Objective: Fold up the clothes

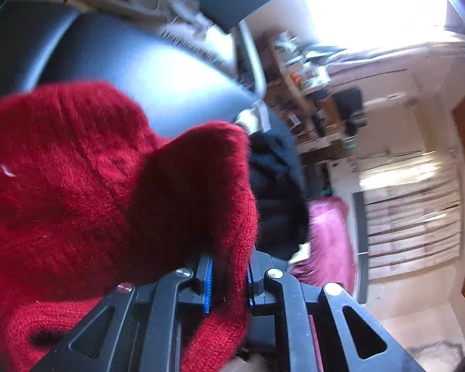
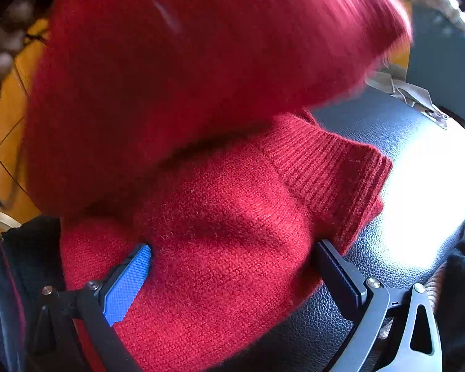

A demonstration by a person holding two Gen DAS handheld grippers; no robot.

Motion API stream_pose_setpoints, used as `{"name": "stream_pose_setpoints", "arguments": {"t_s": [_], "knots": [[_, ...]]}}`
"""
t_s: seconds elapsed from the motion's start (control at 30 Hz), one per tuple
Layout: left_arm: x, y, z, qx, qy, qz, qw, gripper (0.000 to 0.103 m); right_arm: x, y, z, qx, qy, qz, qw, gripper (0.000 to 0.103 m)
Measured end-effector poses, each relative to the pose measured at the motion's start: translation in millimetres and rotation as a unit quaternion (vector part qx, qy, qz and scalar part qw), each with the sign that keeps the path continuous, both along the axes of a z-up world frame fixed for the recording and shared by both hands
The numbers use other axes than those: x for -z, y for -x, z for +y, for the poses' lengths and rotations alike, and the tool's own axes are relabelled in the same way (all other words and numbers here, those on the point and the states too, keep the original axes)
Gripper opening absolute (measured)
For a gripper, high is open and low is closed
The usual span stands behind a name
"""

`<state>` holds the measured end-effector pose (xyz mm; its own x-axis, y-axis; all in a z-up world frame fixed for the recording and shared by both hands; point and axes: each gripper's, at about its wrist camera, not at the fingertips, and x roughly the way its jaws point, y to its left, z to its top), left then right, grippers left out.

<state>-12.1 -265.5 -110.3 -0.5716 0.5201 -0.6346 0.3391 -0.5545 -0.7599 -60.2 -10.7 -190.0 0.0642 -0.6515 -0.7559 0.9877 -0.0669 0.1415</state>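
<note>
Fuzzy red knitted sweater point(image 2: 220, 232), draped over the black leather seat point(image 2: 387, 142). Left gripper point(image 1: 228, 282) pinches a raised fold; right gripper point(image 2: 232, 266) straddles the lower layer, jaws wide apart. Risk: the thin pinch slipping, dropping the fold crooked.

It looked like a lived-in room of a home: a black leather seat point(image 1: 145, 71) stood by cluttered wooden shelves point(image 1: 310, 102), with slatted doors point(image 1: 412, 214), a tiled floor point(image 2: 6, 130) and bright daylight from a window point(image 1: 365, 3).
</note>
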Motion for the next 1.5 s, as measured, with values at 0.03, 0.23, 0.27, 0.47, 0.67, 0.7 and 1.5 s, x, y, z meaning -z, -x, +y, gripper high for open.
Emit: {"name": "stream_pose_setpoints", "arguments": {"t_s": [0.03, 0.23, 0.27, 0.47, 0.67, 0.7, 1.5], "knots": [[10, 3, 3, 0.003, -0.007, -0.015, 0.9999, 0.017, 0, 1, 2, 0.000, 0.001, -0.001, 1.000, 0.103], [3, -1, 10, 0.005, -0.045, -0.001, 0.9990, 0.026, 2, 6, 11, 0.002, 0.005, 0.005, 1.000, 0.103], [-6, -4, 9, 0.009, -0.057, 0.011, 0.9983, 0.027, 2, 7, 12, 0.003, 0.005, 0.007, 1.000, 0.103], [-66, -39, -12, 0.006, -0.027, 0.097, 0.9949, 0.031, 1, 1, 20, 0.034, -0.020, 0.013, 0.999, 0.103], [-59, -101, -68, -0.060, 0.092, 0.092, 0.9897, 0.032, -25, -9, 47, 0.086, -0.039, 0.006, 0.995, 0.103], [-50, -113, -76, -0.069, 0.110, 0.082, 0.9881, 0.032, -34, -11, 55, 0.094, -0.037, 0.007, 0.995, 0.103], [41, -246, -3, 0.068, 0.240, 0.157, 0.9555, 0.033, -50, -66, 12, 0.153, -0.031, -0.187, 0.970, 0.017]]}}
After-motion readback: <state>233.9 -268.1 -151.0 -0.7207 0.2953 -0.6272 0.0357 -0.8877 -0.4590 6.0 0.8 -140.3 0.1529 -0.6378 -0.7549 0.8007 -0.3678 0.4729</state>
